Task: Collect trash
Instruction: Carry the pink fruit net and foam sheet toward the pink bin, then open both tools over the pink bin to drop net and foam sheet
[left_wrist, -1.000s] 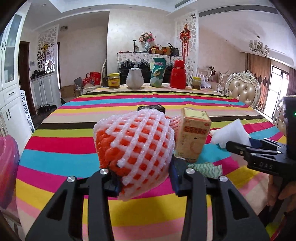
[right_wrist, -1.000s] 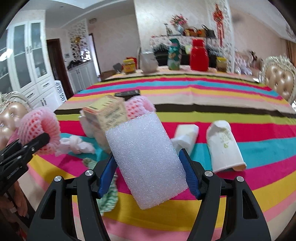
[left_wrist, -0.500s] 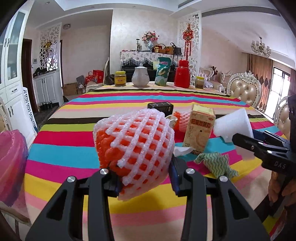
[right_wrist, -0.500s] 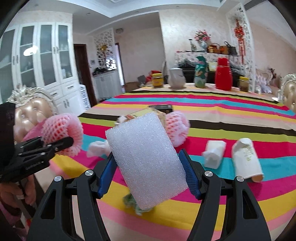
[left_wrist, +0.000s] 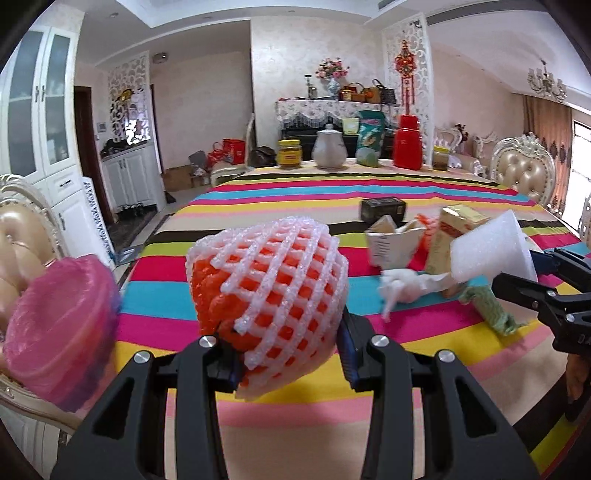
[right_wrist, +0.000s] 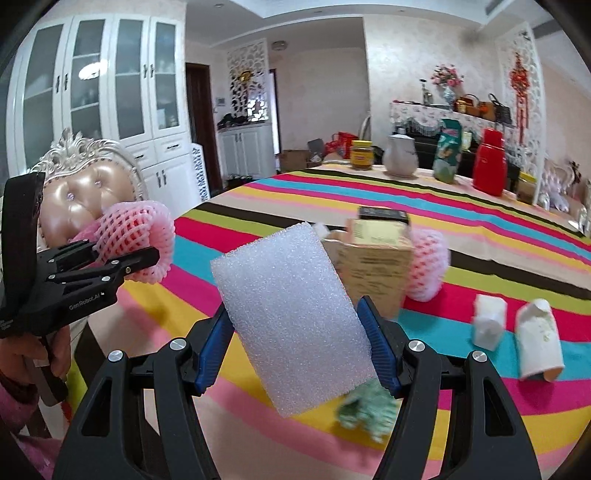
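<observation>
Left gripper (left_wrist: 286, 360) jaws clamped on pink-white foam fruit net (left_wrist: 269, 291), held above striped tablecloth (left_wrist: 258, 199); pink-lined bin (left_wrist: 55, 332) to its left. Right gripper (right_wrist: 299, 350) jaws clamped on white rectangular foam sheet (right_wrist: 291, 317), held above tablecloth near tan carton (right_wrist: 373, 262)

Foam net sleeve (left_wrist: 269, 295), grainy foam block (right_wrist: 291, 317), striped cloth (left_wrist: 258, 192)

A striped table (right_wrist: 461, 236) bears a carton (right_wrist: 373, 258), 2 paper cups (right_wrist: 537, 339), a red flask (right_wrist: 488, 162).
</observation>
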